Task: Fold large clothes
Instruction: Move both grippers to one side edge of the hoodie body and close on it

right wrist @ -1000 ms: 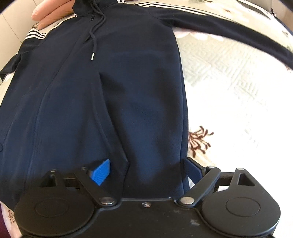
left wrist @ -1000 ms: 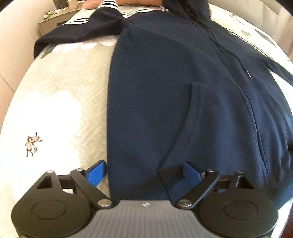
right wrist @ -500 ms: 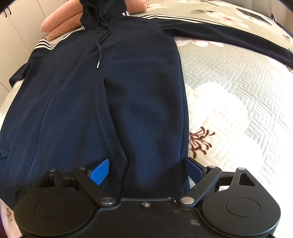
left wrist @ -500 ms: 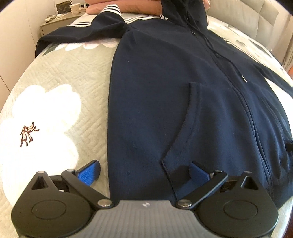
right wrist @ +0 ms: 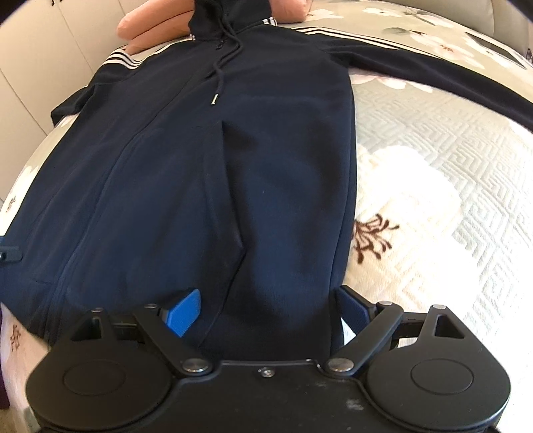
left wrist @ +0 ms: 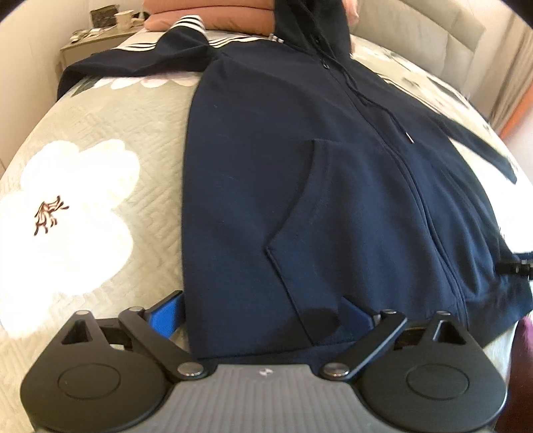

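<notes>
Across the quilted floral bedspread (left wrist: 100,140) lay your task item: one navy zip-up hoodie (left wrist: 283,173), front side up, hem toward you, hood (left wrist: 309,20) resting against the pink pillows (left wrist: 213,18) at the head of the bed.

Item, left gripper (left wrist: 263,314): your jaws stood spread wide at the hem's left corner, one blue pad (left wrist: 166,311) on the bedspread just outside the garment's side edge, the other over the kangaroo pocket (left wrist: 333,233). Nothing was clamped.

Item, right gripper (right wrist: 266,308): likewise released, with one pad (right wrist: 185,311) over the pocket near the zip and the other at the right side edge of the hoodie (right wrist: 200,183), holding nothing.

Item, sleeves: the left sleeve (left wrist: 133,65) stretched out toward the bed's edge, white stripes at the shoulder. The right sleeve (right wrist: 433,76) ran out across the spread, striped along its top.

Item, drawstrings (right wrist: 226,50): they hung down the chest, one metal tip lying beside the zip.

Containers: a bedside table (left wrist: 96,40) at the far left corner carried a cup and a small dark box; their contents could not be made out.

Open room: bare bedspread lay on both sides of the body, wide on your left and on your right (right wrist: 433,200). The hem sat close to the near edge of the bed.

Writing: no legible label or brand on the garment; a small emblem on the left gripper's grey housing was too small to read.
</notes>
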`<move>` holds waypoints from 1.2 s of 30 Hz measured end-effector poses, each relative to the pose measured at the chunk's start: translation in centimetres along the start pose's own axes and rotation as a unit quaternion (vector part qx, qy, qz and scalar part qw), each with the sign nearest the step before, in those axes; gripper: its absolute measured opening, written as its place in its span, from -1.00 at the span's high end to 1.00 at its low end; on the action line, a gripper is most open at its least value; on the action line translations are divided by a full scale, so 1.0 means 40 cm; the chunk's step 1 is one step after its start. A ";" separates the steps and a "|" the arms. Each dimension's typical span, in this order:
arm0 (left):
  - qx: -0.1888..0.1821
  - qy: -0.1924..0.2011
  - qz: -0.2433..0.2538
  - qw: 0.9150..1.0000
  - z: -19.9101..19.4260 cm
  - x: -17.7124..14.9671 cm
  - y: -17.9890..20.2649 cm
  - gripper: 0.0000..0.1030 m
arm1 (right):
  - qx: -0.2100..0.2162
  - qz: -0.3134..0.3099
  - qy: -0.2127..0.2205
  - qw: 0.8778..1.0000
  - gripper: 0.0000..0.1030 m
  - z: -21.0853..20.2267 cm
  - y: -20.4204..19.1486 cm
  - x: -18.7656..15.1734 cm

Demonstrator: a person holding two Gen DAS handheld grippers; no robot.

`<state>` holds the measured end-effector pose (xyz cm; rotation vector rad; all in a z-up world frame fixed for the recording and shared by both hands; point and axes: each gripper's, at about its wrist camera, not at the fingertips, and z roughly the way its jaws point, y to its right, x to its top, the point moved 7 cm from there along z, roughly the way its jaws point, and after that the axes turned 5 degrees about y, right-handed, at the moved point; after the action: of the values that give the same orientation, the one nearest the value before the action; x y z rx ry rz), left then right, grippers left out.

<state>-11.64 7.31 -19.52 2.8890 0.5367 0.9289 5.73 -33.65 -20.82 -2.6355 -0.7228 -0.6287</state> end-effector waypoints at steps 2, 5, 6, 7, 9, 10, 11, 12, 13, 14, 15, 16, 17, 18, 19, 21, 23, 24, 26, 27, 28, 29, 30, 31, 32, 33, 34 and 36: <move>-0.006 -0.002 -0.008 1.000 0.002 0.005 -0.007 -0.88 | -0.001 0.015 0.011 1.000 -1.00 -0.011 0.004 -0.011; -0.006 0.000 -0.008 1.000 0.006 0.001 -0.002 -0.88 | -0.008 0.037 0.032 0.999 -1.00 -0.034 0.004 -0.035; 0.000 0.000 -0.001 1.000 0.008 0.000 0.002 -0.87 | -0.008 0.040 0.038 0.998 -1.00 -0.042 0.009 -0.043; 0.004 0.001 0.006 1.000 0.009 -0.003 0.009 -0.82 | -0.008 0.045 0.046 0.998 -1.00 -0.049 0.009 -0.051; 0.013 0.003 0.027 1.000 0.010 -0.006 0.025 -0.75 | -0.007 0.051 0.052 0.997 -1.00 -0.054 0.012 -0.058; 0.017 0.005 0.032 0.999 0.010 -0.007 0.030 -0.74 | -0.006 0.054 0.051 0.997 -1.00 -0.057 0.012 -0.061; 0.018 0.006 0.031 0.999 0.008 -0.010 0.032 -0.74 | -0.007 0.054 0.047 0.997 -1.00 -0.058 0.011 -0.061; 0.017 0.006 0.025 1.000 0.008 -0.010 0.031 -0.73 | -0.009 0.050 0.042 0.998 -1.00 -0.058 0.009 -0.061; 0.018 0.005 0.019 1.000 0.009 -0.010 0.028 -0.71 | -0.009 0.045 0.036 0.998 -0.98 -0.056 0.006 -0.060; 0.022 0.005 0.013 1.000 0.009 -0.009 0.025 -0.63 | -0.007 0.037 0.031 0.999 -0.97 -0.057 0.002 -0.062; 0.029 0.005 0.010 1.000 0.008 -0.008 0.023 -0.56 | -0.006 0.034 0.027 0.999 -0.96 -0.053 0.003 -0.052; 0.033 0.006 0.004 0.999 0.005 -0.006 0.021 -0.41 | -0.004 0.033 0.024 0.999 -0.96 -0.054 0.003 -0.053; 0.029 0.007 -0.001 1.000 0.000 -0.007 0.021 -0.27 | 0.002 0.035 0.020 0.999 -0.95 -0.057 0.006 -0.056; 0.029 0.008 -0.003 1.000 -0.004 -0.006 0.019 -0.23 | 0.004 0.037 0.015 0.999 -0.93 -0.057 0.006 -0.054; 0.029 0.006 -0.005 1.000 -0.007 -0.007 0.015 -0.22 | 0.003 0.037 0.013 0.999 -0.82 -0.063 0.009 -0.057; 0.023 0.005 -0.015 1.000 -0.010 -0.010 0.004 -0.17 | 0.002 0.037 0.015 0.999 -0.59 -0.075 0.016 -0.064; 0.012 0.010 -0.020 1.000 -0.015 -0.009 0.002 0.55 | 0.001 0.046 0.027 0.999 0.08 -0.089 0.028 -0.074; 0.004 0.018 -0.021 1.000 -0.024 -0.003 0.006 0.82 | 0.005 0.058 0.034 0.998 0.39 -0.099 0.036 -0.075; 0.004 0.041 -0.020 0.999 -0.055 0.016 0.008 0.81 | 0.022 0.075 0.052 0.996 0.69 -0.138 0.033 -0.057; -0.008 0.058 -0.033 0.998 -0.081 0.027 0.004 0.81 | 0.022 0.070 0.065 0.995 0.70 -0.165 0.028 -0.045; -0.017 0.057 -0.042 0.997 -0.099 0.031 0.001 0.81 | 0.025 0.062 0.077 0.995 0.72 -0.200 0.022 -0.028; -0.014 0.027 -0.043 0.999 -0.106 0.024 -0.003 0.81 | 0.023 0.057 0.072 0.996 0.72 -0.219 0.019 -0.021; -0.013 0.005 -0.046 0.999 -0.106 0.011 -0.007 0.81 | 0.017 0.051 0.053 0.997 0.72 -0.226 0.019 -0.021; -0.021 -0.015 -0.064 0.998 -0.099 -0.009 -0.014 0.81 | 0.006 0.046 0.027 0.999 0.72 -0.221 0.021 -0.031; -0.026 -0.033 -0.077 0.996 -0.086 -0.026 -0.022 0.80 | -0.005 0.038 -0.005 0.999 0.72 -0.202 0.025 -0.050; -0.026 -0.050 -0.092 0.994 -0.070 -0.036 -0.033 0.80 | -0.008 0.030 -0.032 0.999 0.72 -0.181 0.028 -0.068; -0.024 -0.054 -0.102 0.993 -0.062 -0.036 -0.042 0.77 | -0.007 0.027 -0.062 0.998 0.72 -0.153 0.031 -0.084; -0.025 -0.046 -0.106 0.993 -0.061 -0.019 -0.047 0.61 | -0.012 0.029 -0.086 0.996 0.55 -0.123 0.040 -0.085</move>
<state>-14.22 8.69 -18.25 2.7464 0.7816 0.7625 2.40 -38.39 -18.66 -2.7470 -0.6866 -0.4005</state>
